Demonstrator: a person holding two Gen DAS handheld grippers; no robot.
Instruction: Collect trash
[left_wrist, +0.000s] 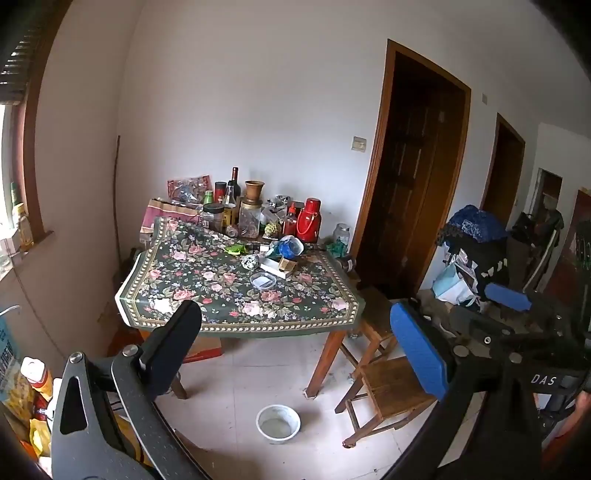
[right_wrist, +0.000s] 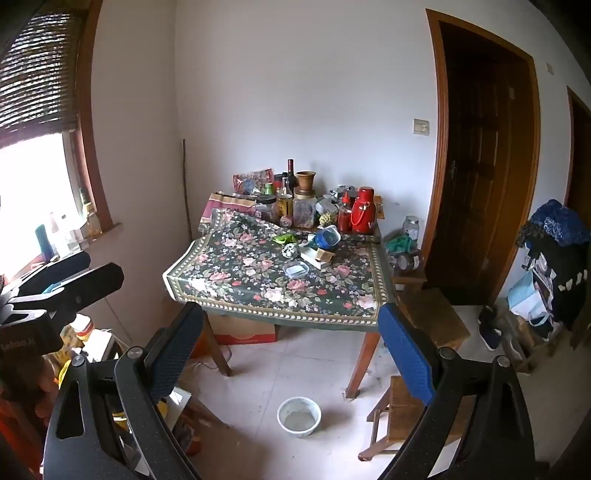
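Note:
A table under a floral cloth (left_wrist: 207, 291) (right_wrist: 240, 280) stands across the room. Loose litter lies on it: a crumpled green wrapper (left_wrist: 236, 249) (right_wrist: 284, 238), a small crumpled ball (left_wrist: 250, 261) (right_wrist: 290, 250), a clear plastic tray (left_wrist: 263, 280) (right_wrist: 296, 269), a tipped blue cup (left_wrist: 290, 246) (right_wrist: 327, 237) and a small open box (left_wrist: 277, 266) (right_wrist: 317, 256). My left gripper (left_wrist: 295, 306) is open and empty, well short of the table. My right gripper (right_wrist: 290, 310) is open and empty too, just as far back, to the right of the left one.
Bottles, jars and a red thermos (left_wrist: 309, 220) (right_wrist: 364, 210) crowd the table's back edge. A white bowl (left_wrist: 278, 422) (right_wrist: 298, 415) sits on the tiled floor before the table. Wooden stools (left_wrist: 388, 391) (right_wrist: 402, 410) stand at its right, a cardboard box (right_wrist: 243, 330) beneath it, and bags (right_wrist: 532, 295) at the far right.

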